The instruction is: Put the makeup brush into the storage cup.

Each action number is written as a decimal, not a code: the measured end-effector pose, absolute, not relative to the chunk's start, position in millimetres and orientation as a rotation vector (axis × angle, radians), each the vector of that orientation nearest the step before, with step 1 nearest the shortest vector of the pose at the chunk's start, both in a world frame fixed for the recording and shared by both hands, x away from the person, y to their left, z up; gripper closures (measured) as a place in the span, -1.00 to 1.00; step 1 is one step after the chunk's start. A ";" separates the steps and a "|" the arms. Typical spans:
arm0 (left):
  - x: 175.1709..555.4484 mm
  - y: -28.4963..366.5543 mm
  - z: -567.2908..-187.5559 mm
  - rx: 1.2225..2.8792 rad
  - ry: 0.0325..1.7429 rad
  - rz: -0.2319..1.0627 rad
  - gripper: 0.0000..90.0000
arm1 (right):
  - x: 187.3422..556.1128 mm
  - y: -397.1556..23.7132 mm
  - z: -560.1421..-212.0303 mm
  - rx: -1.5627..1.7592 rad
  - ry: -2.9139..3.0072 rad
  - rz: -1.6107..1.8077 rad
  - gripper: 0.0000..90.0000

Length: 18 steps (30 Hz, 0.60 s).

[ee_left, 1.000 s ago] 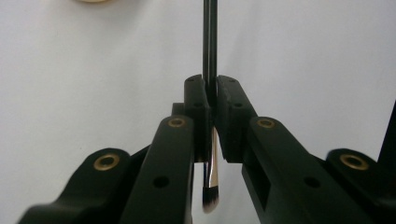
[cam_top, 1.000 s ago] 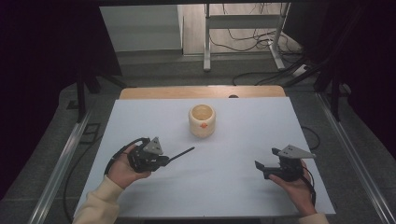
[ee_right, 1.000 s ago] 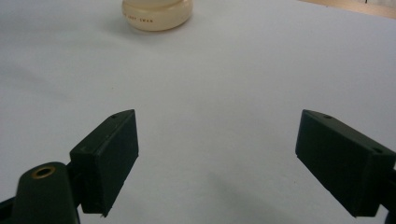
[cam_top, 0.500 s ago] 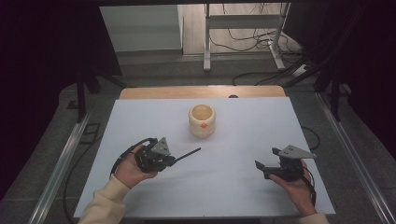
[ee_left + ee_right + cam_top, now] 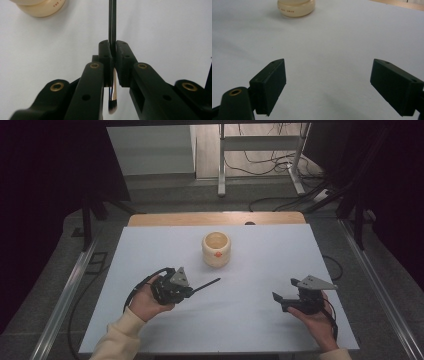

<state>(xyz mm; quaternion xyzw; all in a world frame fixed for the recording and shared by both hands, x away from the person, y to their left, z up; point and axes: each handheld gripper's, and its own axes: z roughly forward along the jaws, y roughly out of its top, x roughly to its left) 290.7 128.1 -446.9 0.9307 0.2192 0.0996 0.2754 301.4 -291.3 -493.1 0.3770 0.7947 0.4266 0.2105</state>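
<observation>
My left gripper (image 5: pixel 192 290) lies low over the white table (image 5: pixel 260 255), left of centre, and is shut on a makeup brush (image 5: pixel 207 284). The brush's thin black handle (image 5: pixel 112 20) sticks out past the fingertips toward a cream-coloured jar (image 5: pixel 216 249) further back at the table's middle. In the left gripper view the jaws (image 5: pixel 113 46) pinch the handle, and the copper ferrule and dark bristles (image 5: pixel 113 106) hang behind them. My right gripper (image 5: pixel 280 299) rests at the front right, open, with bare table between its pads (image 5: pixel 328 75). The jar (image 5: pixel 296 7) stands well ahead of it.
A wooden strip (image 5: pixel 215 218) borders the table's far edge. Metal rails (image 5: pixel 65 295) run along both sides. Beyond the table stand a metal frame (image 5: pixel 260 150) and cables on the floor. Black cables trail from both grippers.
My left hand has slid a little to the right with the brush still gripped. The right hand and the jar have stayed put.
</observation>
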 end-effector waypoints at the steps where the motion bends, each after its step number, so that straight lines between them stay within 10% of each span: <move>1: 290.8 127.4 -446.8 2.502 0.588 0.267 0.86 | 301.4 -291.3 -493.1 1.048 2.209 1.187 -0.70; 18: 289.6 112.2 -444.2 2.482 0.588 0.258 0.86 | 301.5 -288.6 -492.6 1.051 2.208 1.185 -0.70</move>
